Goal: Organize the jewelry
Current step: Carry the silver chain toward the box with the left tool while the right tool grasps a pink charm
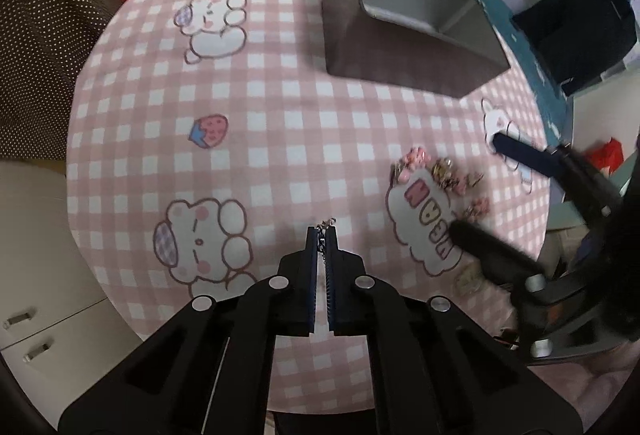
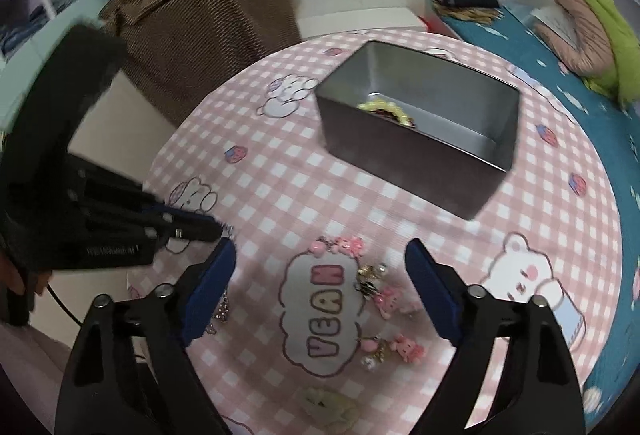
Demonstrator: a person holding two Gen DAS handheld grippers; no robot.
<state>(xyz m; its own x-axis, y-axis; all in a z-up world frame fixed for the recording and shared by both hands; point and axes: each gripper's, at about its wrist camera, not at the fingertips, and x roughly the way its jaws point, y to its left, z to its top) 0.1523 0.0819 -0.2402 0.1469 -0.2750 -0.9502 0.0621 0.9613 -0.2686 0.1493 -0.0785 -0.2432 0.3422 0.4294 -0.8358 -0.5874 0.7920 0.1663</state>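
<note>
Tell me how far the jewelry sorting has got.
Done: one yellow beaded piece already lies in the grey metal box.
In hand: the left gripper has its jaws shut on a thin silver chain, low over the checked cloth.
Left: the pink charms and other pieces lie loose on the cloth, under the right gripper, whose jaws are open and hold nothing.

Right gripper point(image 2: 320, 267) stands with jaws apart above pink charms point(image 2: 394, 301) scattered on the checked tablecloth point(image 2: 280, 171). Grey tin point(image 2: 416, 163) beyond holds yellow jewelry point(image 2: 386, 109).
</note>
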